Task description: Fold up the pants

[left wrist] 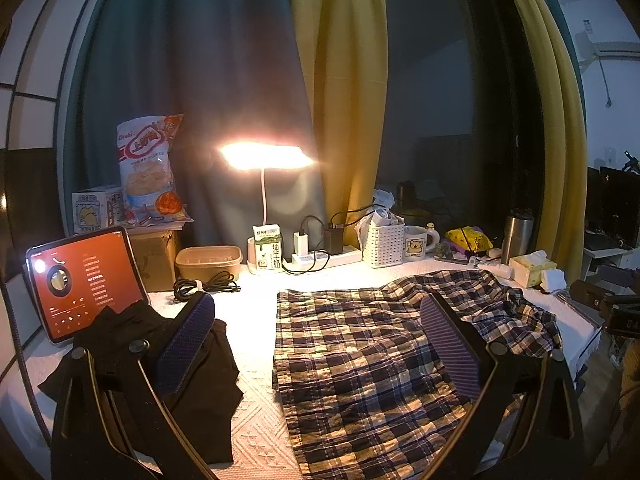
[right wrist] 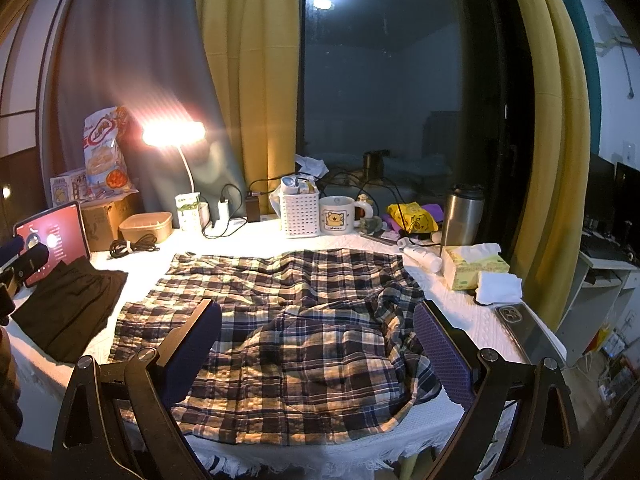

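The plaid pants (left wrist: pixel 360 352) lie spread on the white table cover (left wrist: pixel 256 420), flat on the left and rumpled at the right end; they also show in the right wrist view (right wrist: pixel 296 320). My left gripper (left wrist: pixel 320 336) is open and empty, hovering above the pants' left part. My right gripper (right wrist: pixel 316 340) is open and empty, above the rumpled right part near the table's front edge. A black garment (left wrist: pixel 160 360) lies folded to the left of the pants, and in the right wrist view (right wrist: pixel 68 312).
A tablet (left wrist: pixel 80 276) stands at the left. A lit lamp (left wrist: pixel 264 156), milk carton (left wrist: pixel 267 252), power strip, white basket (right wrist: pixel 300 212), mug (right wrist: pixel 340 214), steel tumbler (right wrist: pixel 462 216), tissue box (right wrist: pixel 472 266) and phone (right wrist: pixel 524 328) line the back and right.
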Tool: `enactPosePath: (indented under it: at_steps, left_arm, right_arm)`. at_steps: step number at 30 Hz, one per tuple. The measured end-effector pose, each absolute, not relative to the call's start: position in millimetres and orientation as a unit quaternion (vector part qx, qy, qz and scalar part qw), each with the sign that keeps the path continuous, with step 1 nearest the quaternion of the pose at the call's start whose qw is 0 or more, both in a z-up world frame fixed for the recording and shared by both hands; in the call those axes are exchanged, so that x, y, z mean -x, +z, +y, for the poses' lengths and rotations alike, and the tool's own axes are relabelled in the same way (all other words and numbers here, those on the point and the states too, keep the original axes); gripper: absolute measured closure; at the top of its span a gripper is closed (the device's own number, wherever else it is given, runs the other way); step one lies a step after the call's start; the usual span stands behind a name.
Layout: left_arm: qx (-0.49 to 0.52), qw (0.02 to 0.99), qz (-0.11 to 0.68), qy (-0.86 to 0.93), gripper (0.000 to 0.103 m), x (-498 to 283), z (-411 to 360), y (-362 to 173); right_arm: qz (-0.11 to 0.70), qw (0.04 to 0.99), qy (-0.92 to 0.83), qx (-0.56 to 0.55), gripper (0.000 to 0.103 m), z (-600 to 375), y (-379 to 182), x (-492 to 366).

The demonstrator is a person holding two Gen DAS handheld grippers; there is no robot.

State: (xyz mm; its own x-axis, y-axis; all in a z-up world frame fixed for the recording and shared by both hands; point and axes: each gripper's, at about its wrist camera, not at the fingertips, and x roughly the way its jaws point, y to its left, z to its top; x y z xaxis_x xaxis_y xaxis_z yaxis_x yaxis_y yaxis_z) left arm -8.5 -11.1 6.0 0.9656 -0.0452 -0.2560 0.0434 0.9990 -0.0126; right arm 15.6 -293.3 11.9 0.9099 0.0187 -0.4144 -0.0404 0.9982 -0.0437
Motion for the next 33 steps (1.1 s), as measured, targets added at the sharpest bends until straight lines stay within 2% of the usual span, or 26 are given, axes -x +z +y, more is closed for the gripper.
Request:
enactPosePath:
  at_steps: [33]
  left_arm:
    - [-0.010, 0.989, 0.144, -0.035, 0.001, -5.8, -16.1, 2.6]
  right_arm:
    - [0.218, 0.975, 0.021, 0.035, 0.006, -294.3, 10.2, -30.3]
